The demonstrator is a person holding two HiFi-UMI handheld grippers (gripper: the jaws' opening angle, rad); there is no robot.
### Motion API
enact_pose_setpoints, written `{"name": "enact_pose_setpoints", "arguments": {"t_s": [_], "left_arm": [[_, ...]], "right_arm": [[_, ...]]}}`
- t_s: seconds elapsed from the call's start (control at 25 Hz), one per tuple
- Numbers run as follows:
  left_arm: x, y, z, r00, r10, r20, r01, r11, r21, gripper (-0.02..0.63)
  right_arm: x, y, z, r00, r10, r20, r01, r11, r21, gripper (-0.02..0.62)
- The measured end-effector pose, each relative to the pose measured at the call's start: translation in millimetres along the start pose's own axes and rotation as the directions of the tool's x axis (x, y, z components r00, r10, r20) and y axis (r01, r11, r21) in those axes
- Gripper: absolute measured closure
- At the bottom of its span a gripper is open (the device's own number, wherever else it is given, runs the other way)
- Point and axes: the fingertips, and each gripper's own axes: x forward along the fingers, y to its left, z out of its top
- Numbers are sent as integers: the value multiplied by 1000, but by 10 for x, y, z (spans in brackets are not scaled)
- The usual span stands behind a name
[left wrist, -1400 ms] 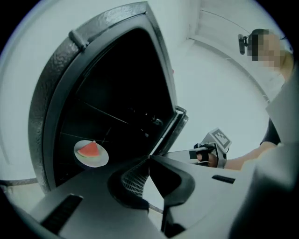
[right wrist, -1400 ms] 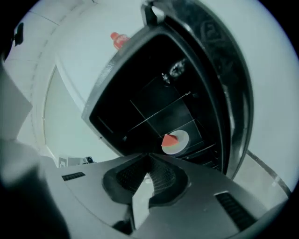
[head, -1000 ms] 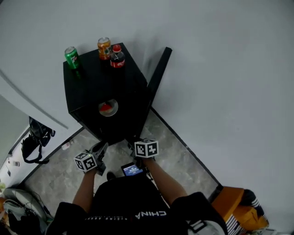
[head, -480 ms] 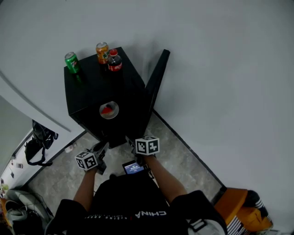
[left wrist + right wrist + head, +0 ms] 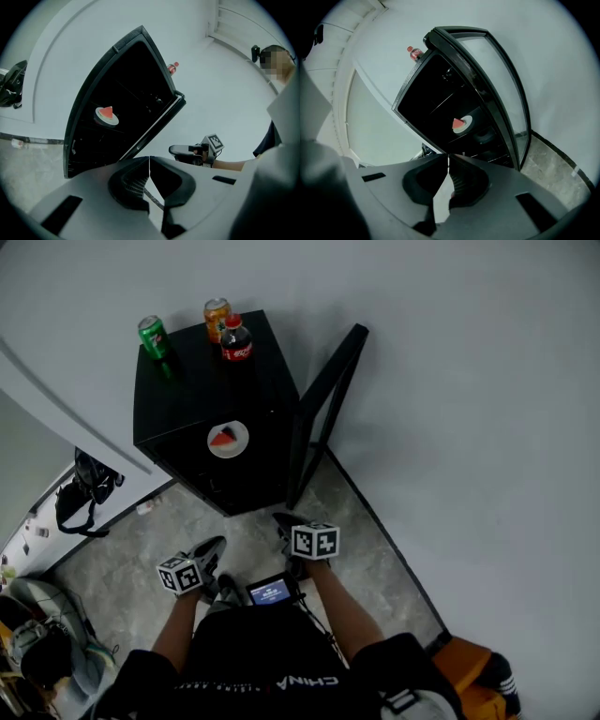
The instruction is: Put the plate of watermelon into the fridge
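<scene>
In the head view, a black fridge is seen against the white wall, its glass door swung open at the right. A green can is placed at the back left corner of the fridge top. An orange can is set at the back edge, and a cola bottle is found just beside it, towards the back right corner. The plate with the watermelon slice is seen on a shelf inside the fridge, towards the shelf's front edge. The left tool and the right tool are held over the grey floor in front of the fridge, apart from it and from the plate.

In the left gripper view, the jaws of the left tool are seen clenched together with nothing between them. Beyond them the open fridge is shown, with the plate lying on its shelf well apart from the tool. The right tool is seen at the right, below the door's edge.

In the right gripper view, the right tool's jaws are likewise pressed together and nothing is held. The plate and the slice are seen inside the fridge on the shelf, close to the hinged side of the door. The cola bottle is seen on the fridge top.
</scene>
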Motion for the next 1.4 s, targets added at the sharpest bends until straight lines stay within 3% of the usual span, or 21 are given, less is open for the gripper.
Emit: {"name": "enact_pose_setpoints", "arguments": {"t_s": [0.2,0.32,0.48,0.64,0.88,1.08,1.24,1.4], "left_arm": [[-220,64,-238,999,48,-20,-48,999,9,594],[-266,77,-262,997,65,-36,-63,996,55,592],[-409,-38,-508,990,54,-127,-31,984,175,592],[-769,-47,-730,989,38,-145,-10,981,193,592],[-1216,41,-903,992,22,-128,3,982,191,593],[-1320,6,-972,995,5,-98,13,982,186,594],[-1284,-72,-875,999,30,-42,-20,978,206,594],[-1199,-220,-644,999,26,23,-30,976,216,594]], "right_arm": [[-152,-58,-241,1000,-28,-7,28,1000,11,575],[-210,-9,-336,999,-44,-4,44,999,3,575],[-218,165,-575,996,-83,-19,82,996,-30,575],[-189,492,-829,996,-92,-14,91,995,-49,576],[-307,907,-1312,985,-171,-26,162,963,-216,577],[-451,1006,-1715,980,-195,-28,185,959,-215,575],[-684,914,-1665,968,-252,-8,242,935,-258,575],[-673,944,-1398,967,-255,22,246,900,-360,576]]}}
